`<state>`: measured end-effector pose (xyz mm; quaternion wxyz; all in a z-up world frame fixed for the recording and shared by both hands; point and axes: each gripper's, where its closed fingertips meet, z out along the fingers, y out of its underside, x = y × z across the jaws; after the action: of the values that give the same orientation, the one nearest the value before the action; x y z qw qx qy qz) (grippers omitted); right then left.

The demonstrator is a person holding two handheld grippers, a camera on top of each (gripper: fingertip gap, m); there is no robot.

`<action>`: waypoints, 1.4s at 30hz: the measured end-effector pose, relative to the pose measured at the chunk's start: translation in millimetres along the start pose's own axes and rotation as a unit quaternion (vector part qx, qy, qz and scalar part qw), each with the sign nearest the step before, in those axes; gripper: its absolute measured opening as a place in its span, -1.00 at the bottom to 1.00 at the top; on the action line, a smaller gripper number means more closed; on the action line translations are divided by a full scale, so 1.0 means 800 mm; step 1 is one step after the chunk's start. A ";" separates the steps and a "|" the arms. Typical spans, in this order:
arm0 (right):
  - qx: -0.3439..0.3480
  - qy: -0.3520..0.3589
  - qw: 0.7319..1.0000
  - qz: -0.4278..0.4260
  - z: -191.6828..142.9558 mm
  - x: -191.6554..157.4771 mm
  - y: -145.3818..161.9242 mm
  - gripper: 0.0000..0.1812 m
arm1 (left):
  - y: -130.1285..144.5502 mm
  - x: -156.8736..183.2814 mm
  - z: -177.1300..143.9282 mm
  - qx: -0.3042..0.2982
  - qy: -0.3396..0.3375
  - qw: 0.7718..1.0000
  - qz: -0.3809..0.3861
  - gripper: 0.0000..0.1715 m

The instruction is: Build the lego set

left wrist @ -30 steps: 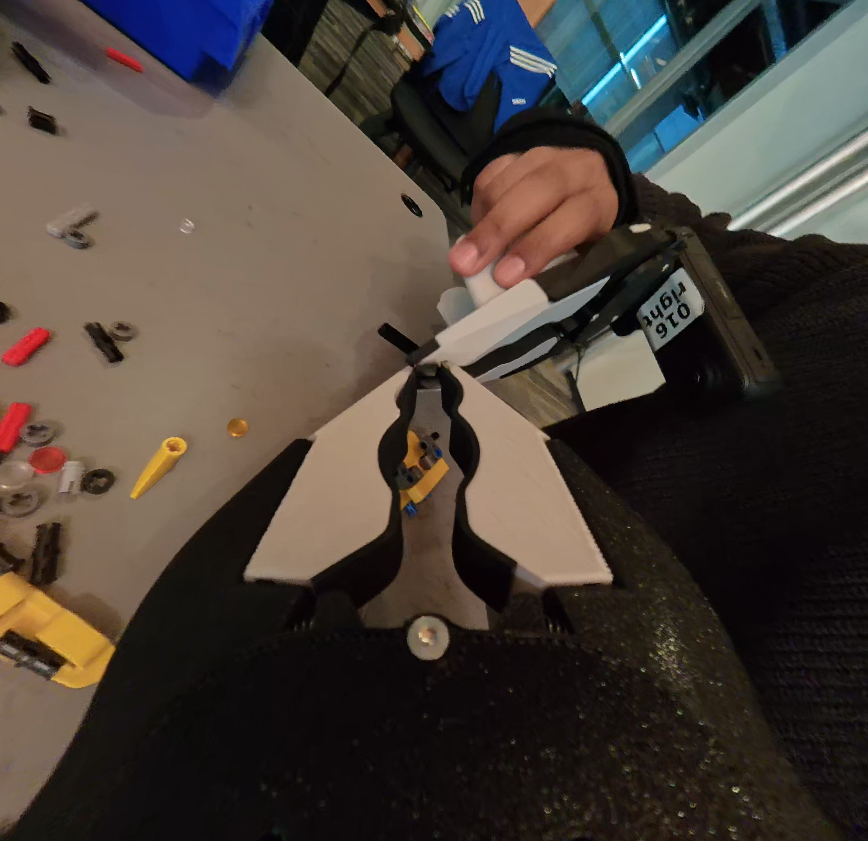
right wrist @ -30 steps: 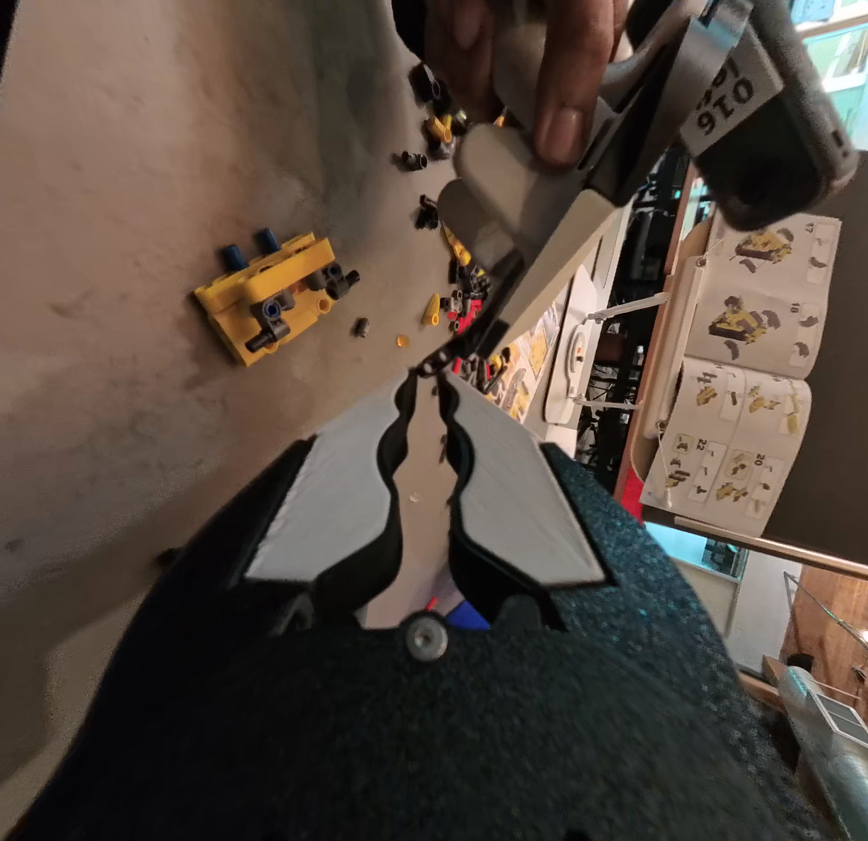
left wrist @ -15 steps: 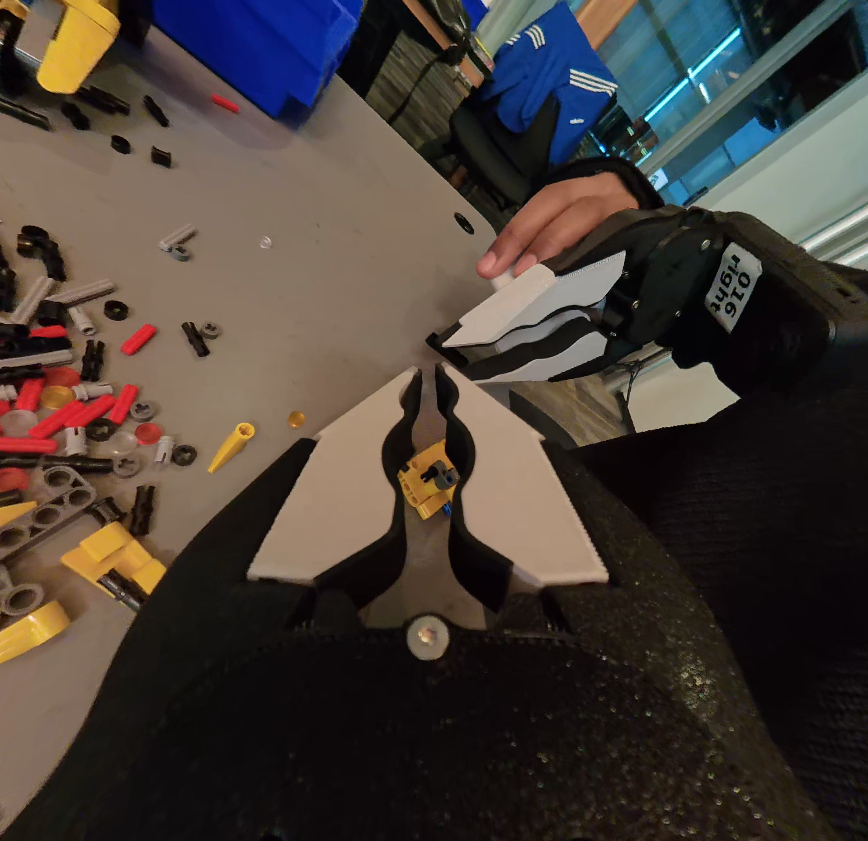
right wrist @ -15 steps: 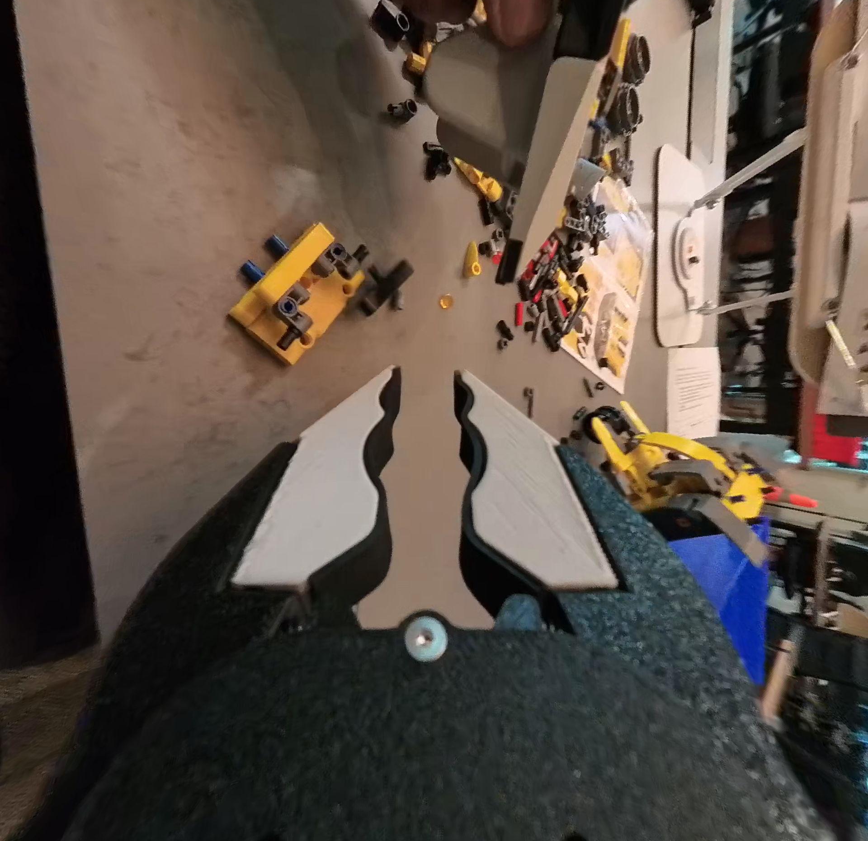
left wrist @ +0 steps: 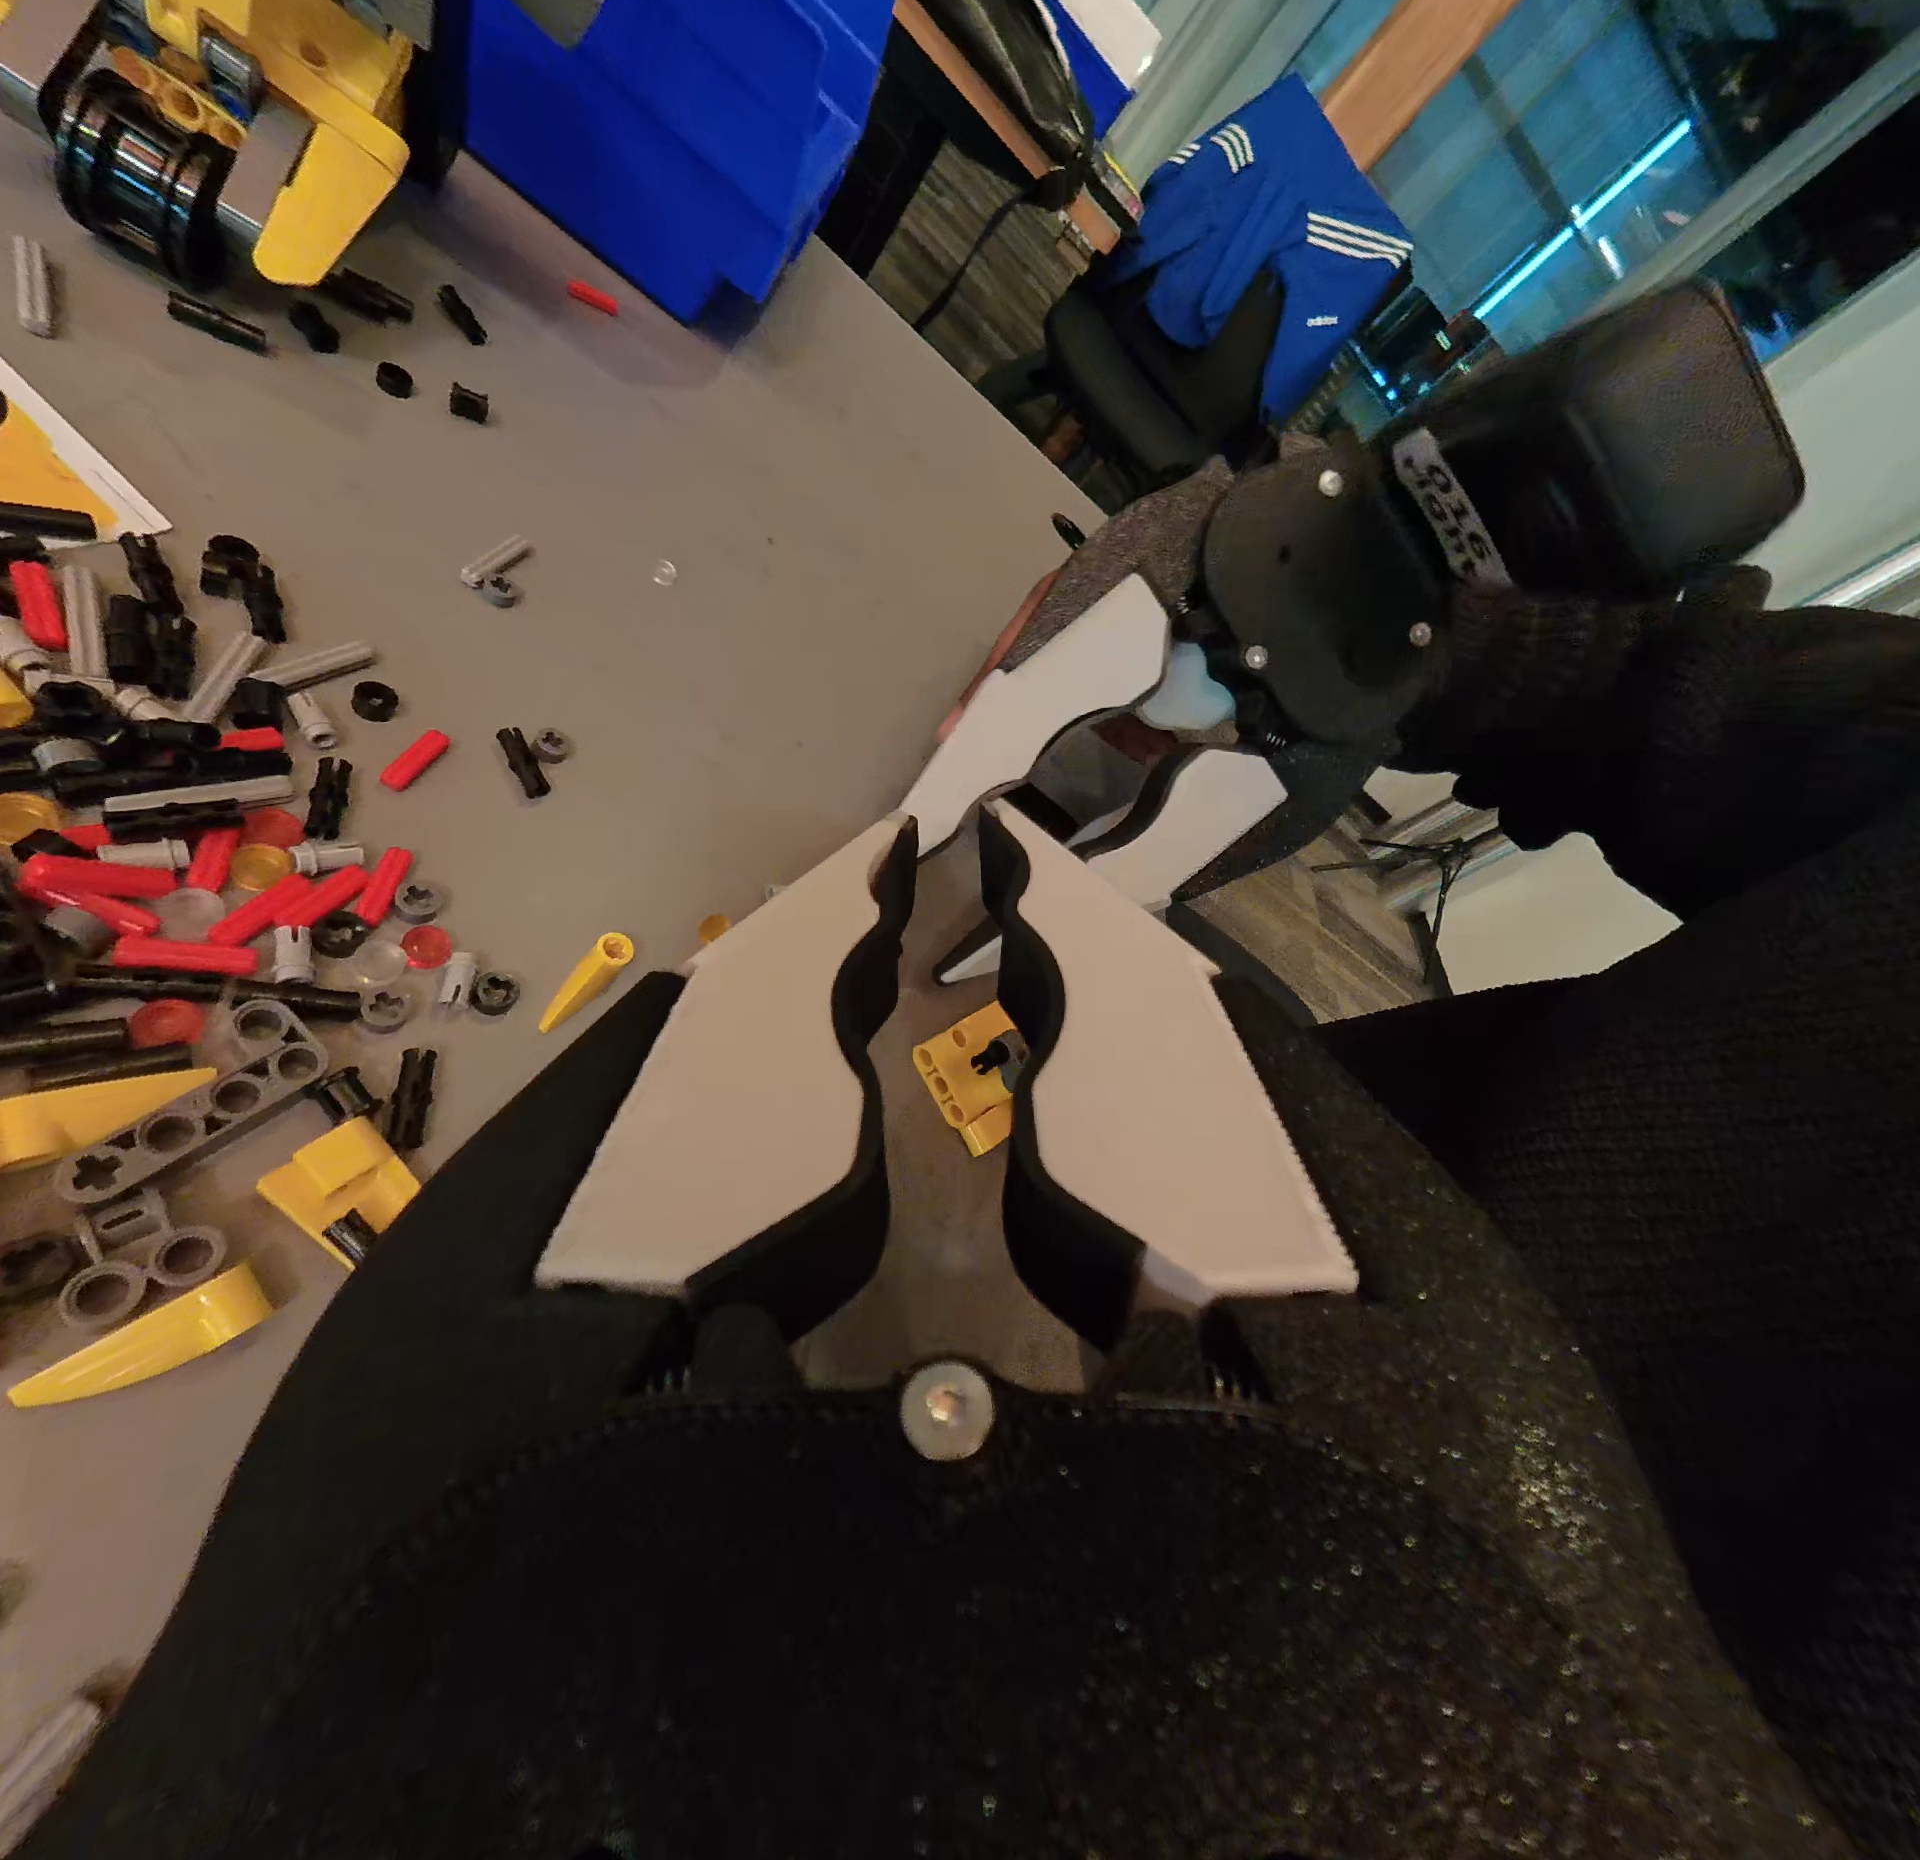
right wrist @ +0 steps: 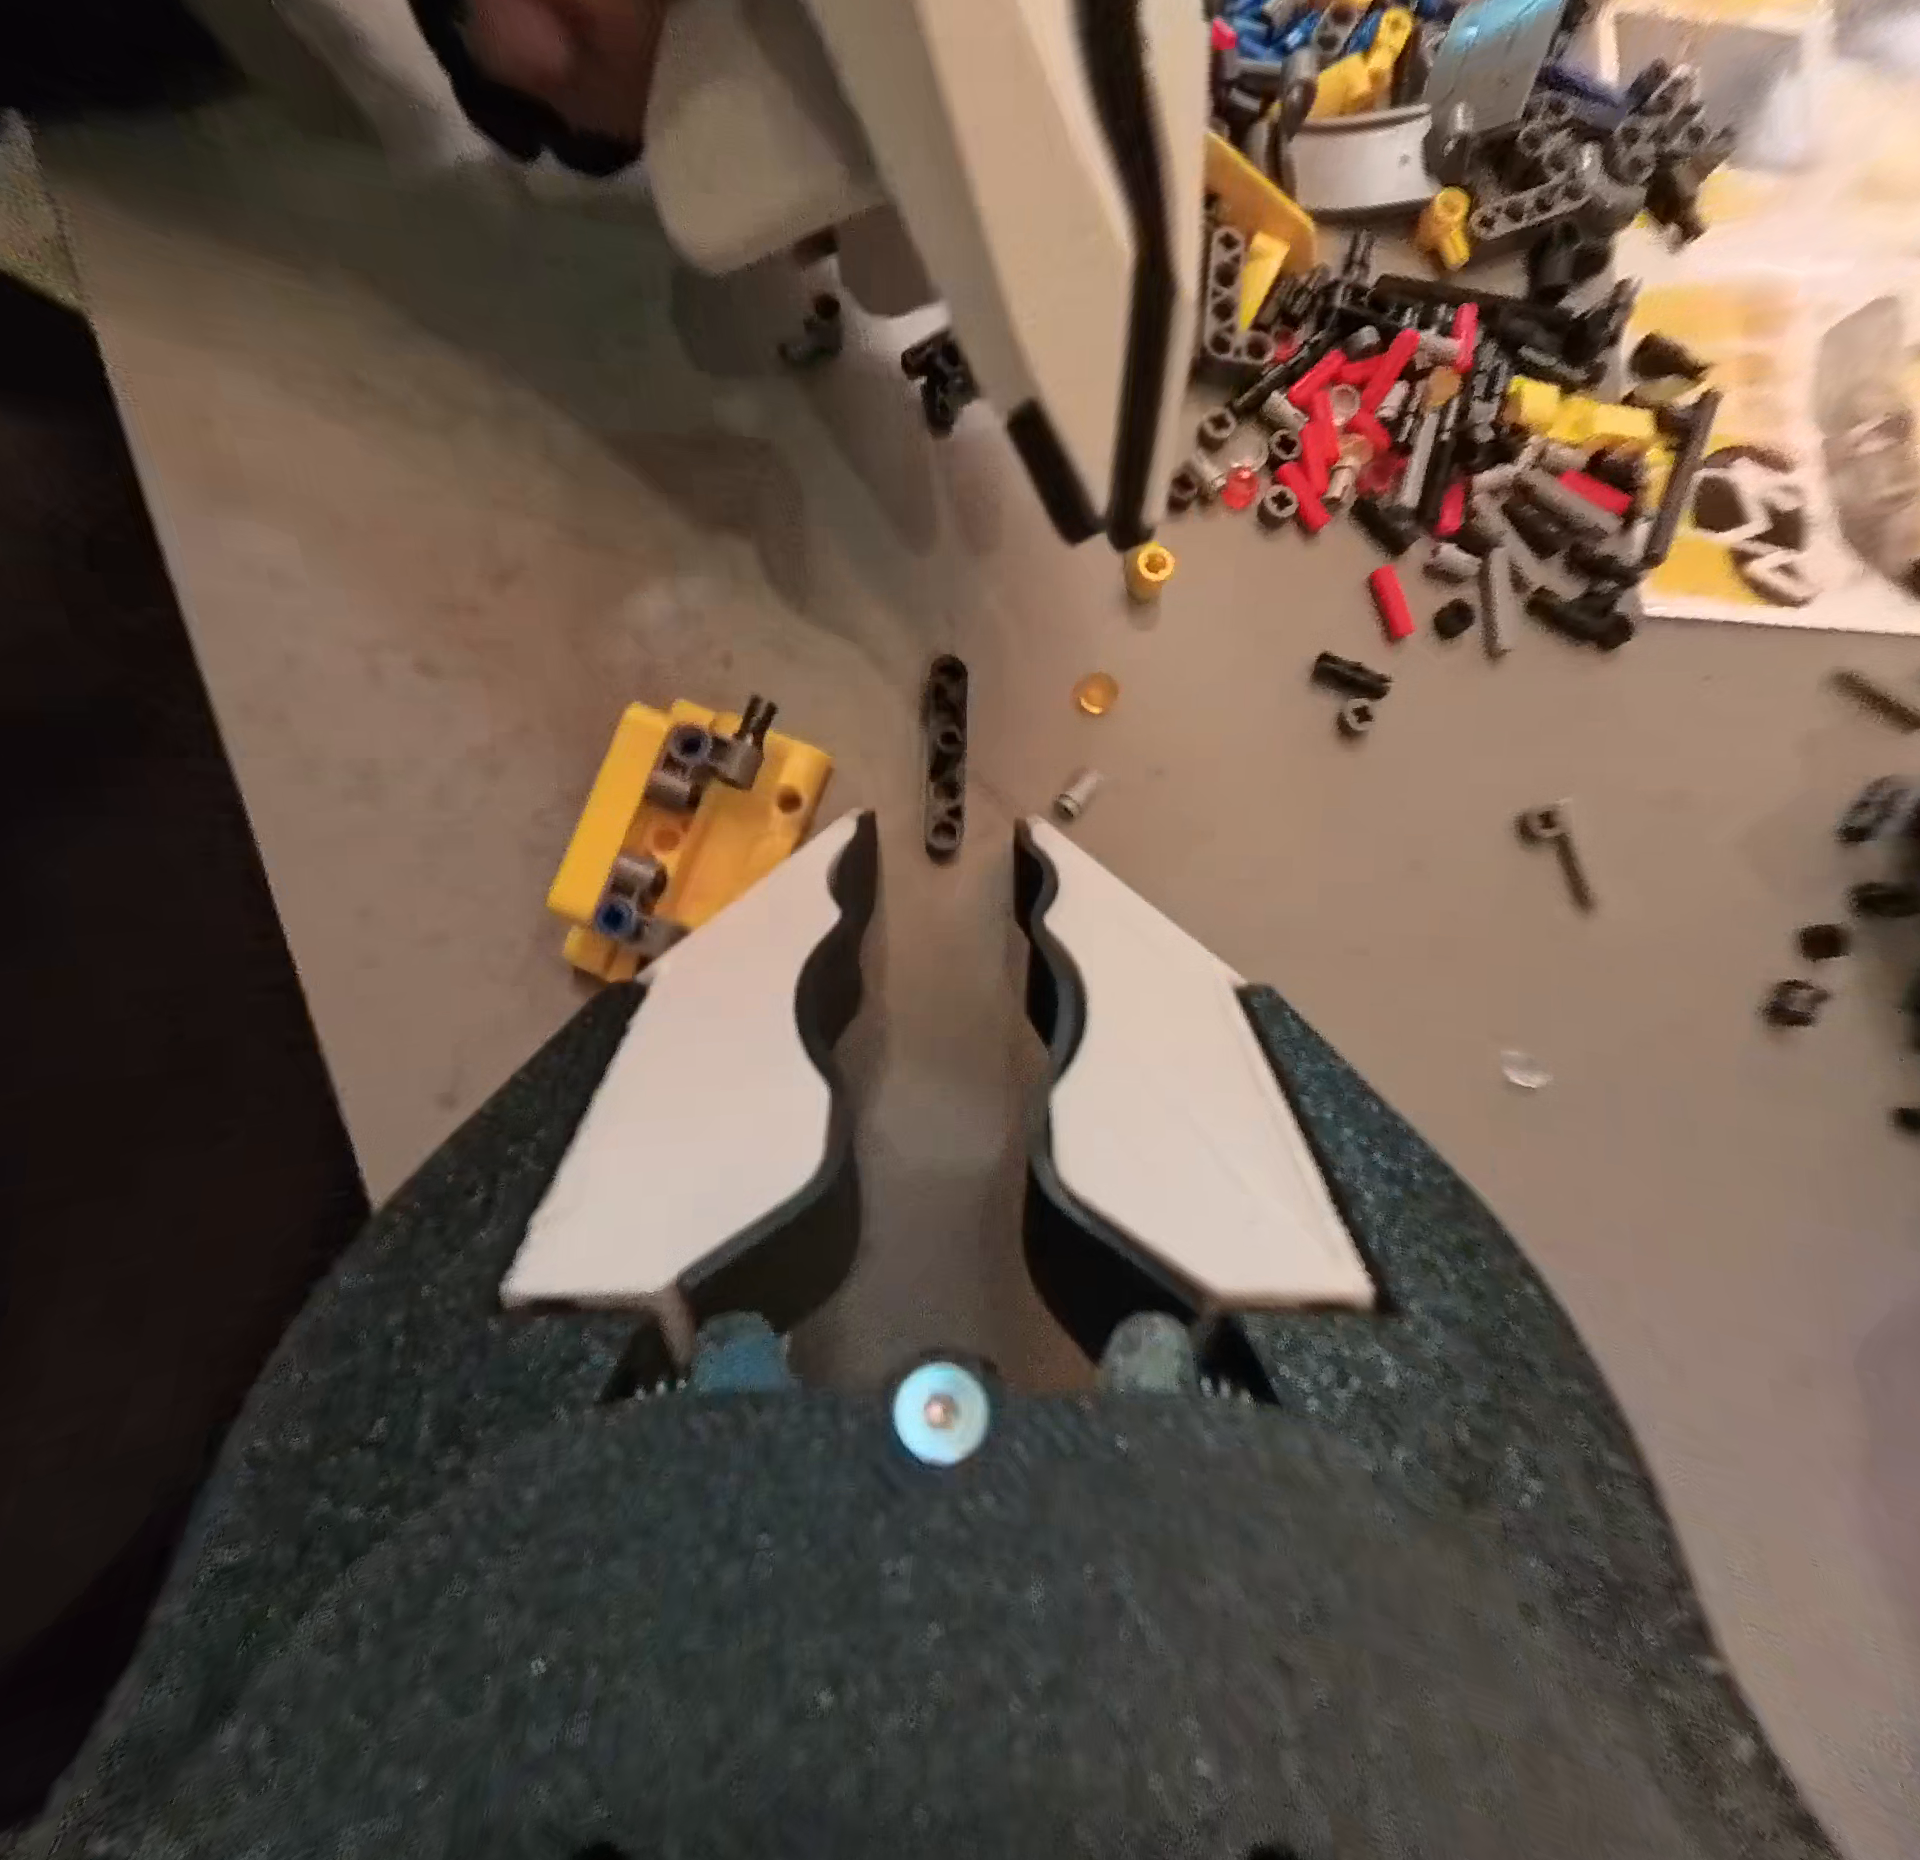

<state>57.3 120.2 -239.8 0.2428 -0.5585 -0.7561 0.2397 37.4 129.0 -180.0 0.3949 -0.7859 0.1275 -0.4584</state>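
Observation:
My right gripper (right wrist: 945,823) is open and empty, low over the grey table (right wrist: 468,563). A black beam (right wrist: 945,761) lies flat just ahead of its fingertips. A yellow block assembly (right wrist: 686,834) with grey and blue pins lies to its left. My left gripper (left wrist: 948,828) is slightly open and empty, and the yellow assembly (left wrist: 961,1083) shows on the table between its fingers. The right gripper (left wrist: 935,901) crosses just beyond its tips, held by a hand in a dark sleeve. In the right wrist view the left gripper (right wrist: 1107,532) hangs above the table behind the beam.
A pile of red, black, grey and yellow parts (left wrist: 156,875) lies left, also in the right wrist view (right wrist: 1403,439). A yellow cone (left wrist: 587,979), a blue bin (left wrist: 665,117), a yellow vehicle model (left wrist: 208,96) and an instruction sheet (right wrist: 1766,356) are around. The table edge (right wrist: 208,771) runs close by. Some 6 cm of space lies between my two pairs of fingers.
Both grippers were shut tip to tip on a small black part. They have opened and drawn apart, and the black beam now lies on the table by the yellow assembly.

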 end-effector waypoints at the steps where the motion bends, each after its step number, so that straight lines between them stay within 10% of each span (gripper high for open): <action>1: 0.002 -0.015 1.000 0.023 0.003 -0.001 -0.003 -0.72 | 0.000 -0.001 0.000 0.000 -0.002 1.000 0.000 -0.88; 13: -0.043 -0.061 0.993 0.093 0.014 0.000 -0.002 -0.93 | -0.003 0.000 -0.003 0.009 0.004 1.000 -0.001 -0.82; 25: -0.062 0.049 0.961 0.265 -0.042 0.065 0.071 -0.77 | -0.004 -0.001 -0.002 0.009 0.002 1.000 -0.001 -0.80; 42: -0.059 0.013 0.969 0.241 -0.054 0.035 0.064 -0.74 | -0.014 -0.013 -0.020 0.029 -0.017 0.999 -0.001 -0.80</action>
<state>115.0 164.2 -236.2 0.1545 -0.7409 -0.6084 0.2390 17.0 134.3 -173.5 0.4190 -0.7821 0.1066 -0.4487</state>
